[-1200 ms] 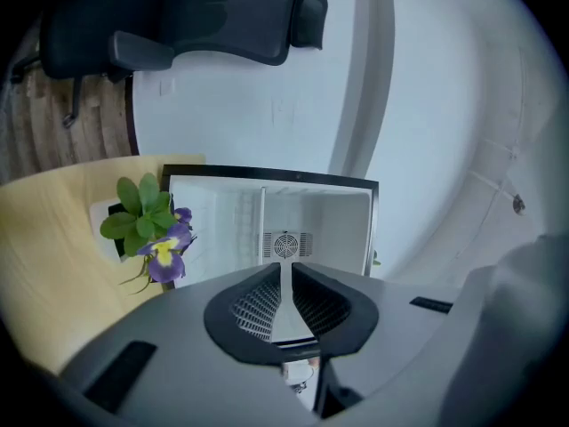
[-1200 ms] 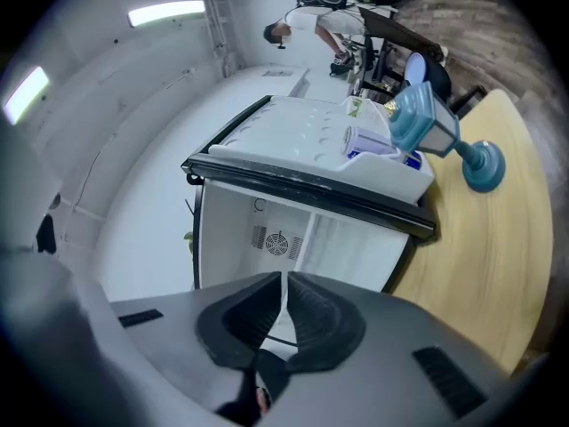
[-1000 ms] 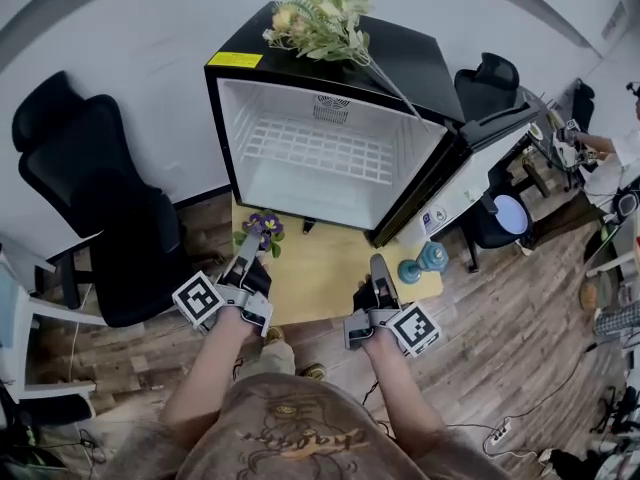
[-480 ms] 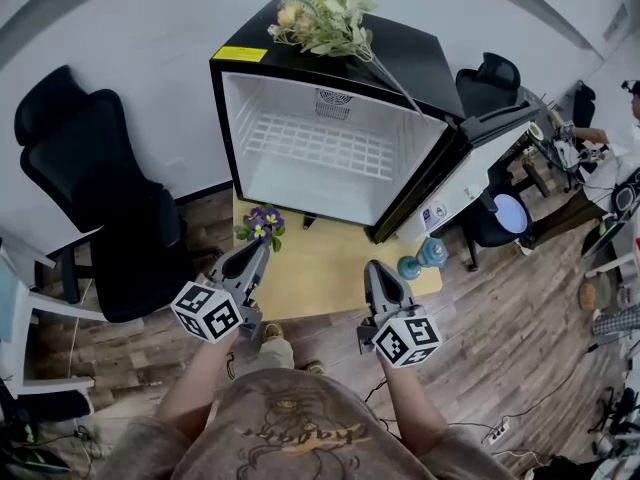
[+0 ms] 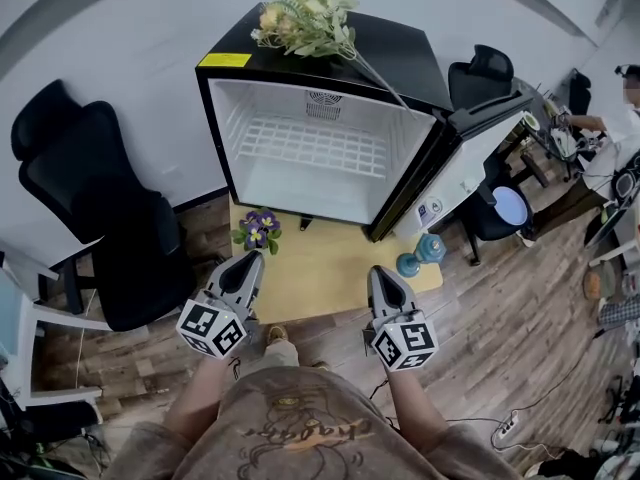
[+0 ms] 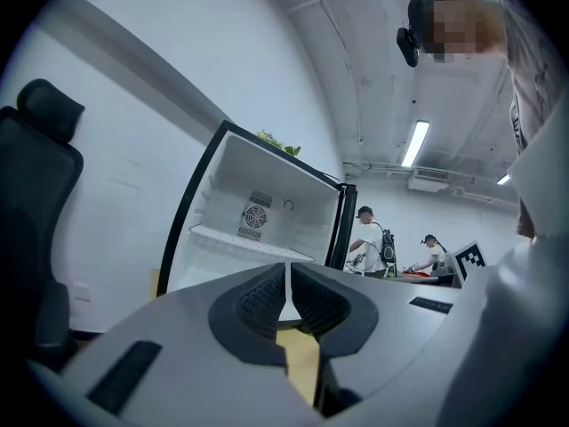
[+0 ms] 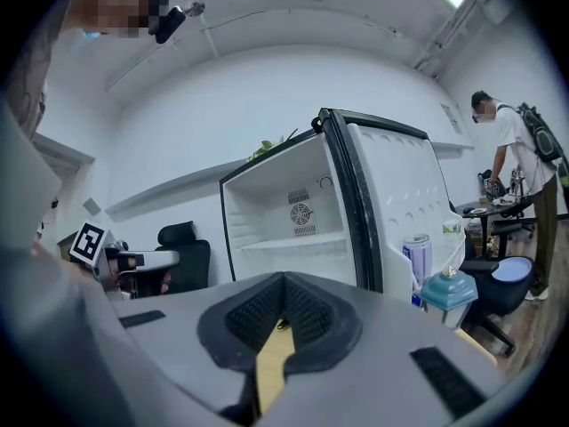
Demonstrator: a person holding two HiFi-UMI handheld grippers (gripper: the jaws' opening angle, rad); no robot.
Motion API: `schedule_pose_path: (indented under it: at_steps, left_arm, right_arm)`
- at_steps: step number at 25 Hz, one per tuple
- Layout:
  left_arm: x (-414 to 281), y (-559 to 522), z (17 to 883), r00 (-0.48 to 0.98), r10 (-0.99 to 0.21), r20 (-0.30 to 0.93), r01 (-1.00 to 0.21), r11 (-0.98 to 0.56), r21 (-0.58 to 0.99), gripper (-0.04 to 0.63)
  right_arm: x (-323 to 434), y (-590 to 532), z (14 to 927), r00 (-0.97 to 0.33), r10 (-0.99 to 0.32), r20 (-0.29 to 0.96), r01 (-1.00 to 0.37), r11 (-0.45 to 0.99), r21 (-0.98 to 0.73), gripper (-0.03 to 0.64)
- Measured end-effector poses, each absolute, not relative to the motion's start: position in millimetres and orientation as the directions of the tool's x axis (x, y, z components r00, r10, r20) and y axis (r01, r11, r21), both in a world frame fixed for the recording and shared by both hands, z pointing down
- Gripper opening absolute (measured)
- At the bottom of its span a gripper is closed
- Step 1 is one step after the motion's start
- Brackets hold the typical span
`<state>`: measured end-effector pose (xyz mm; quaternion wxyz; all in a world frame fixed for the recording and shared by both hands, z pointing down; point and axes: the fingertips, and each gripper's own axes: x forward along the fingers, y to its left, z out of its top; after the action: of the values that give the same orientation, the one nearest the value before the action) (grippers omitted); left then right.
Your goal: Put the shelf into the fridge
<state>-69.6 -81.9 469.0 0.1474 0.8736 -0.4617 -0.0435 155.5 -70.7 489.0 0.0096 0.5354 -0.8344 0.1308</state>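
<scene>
Fridge (image 5: pixel 400 60): on the yellow board (image 5: pixel 320 273), cavity facing the grippers; same spot as a second ago.
Door (image 5: pixel 470 158): swung wide to the right, well clear of the opening; unchanged.
Shelf (image 5: pixel 310 146): white wire rack lying level across the middle of the cavity, spanning wall to wall; same place as a second ago, so already inside the fridge.
Left gripper (image 5: pixel 252 260): shut on nothing, ribbed pads all but touching; over the near left part of the board, well apart from the fridge. A second ago rolled with its marker cube turned outward, now rolled so the cube faces up and the nose aims at the cavity.
Right gripper (image 5: pixel 380 273): likewise closed and empty, tips meeting; over the near right part of the board, re-aimed at the opening in the same way.
Change: only the pose of the two grippers; nothing inside the fridge touched.
Meaning: placement apparently done, hands drawn back. Seating of the shelf's rear edge not readable from here.
Small things: purple flowers (image 5: pixel 258 228) and teal lantern (image 5: pixel 425 253) at the board's edges, undisturbed.
</scene>
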Motion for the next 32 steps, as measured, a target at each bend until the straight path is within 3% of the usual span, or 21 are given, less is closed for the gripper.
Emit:
schedule_pose_path:
  at_steps: [32]
  left_arm:
    - [-84,-73,477,0.499,-0.862,0.089,-0.839,-0.455,0.299,0.034]
  right_arm:
    - [145,-64,493,-0.465,-0.872,0.155,-0.876,0.428,-0.223,-0.014]
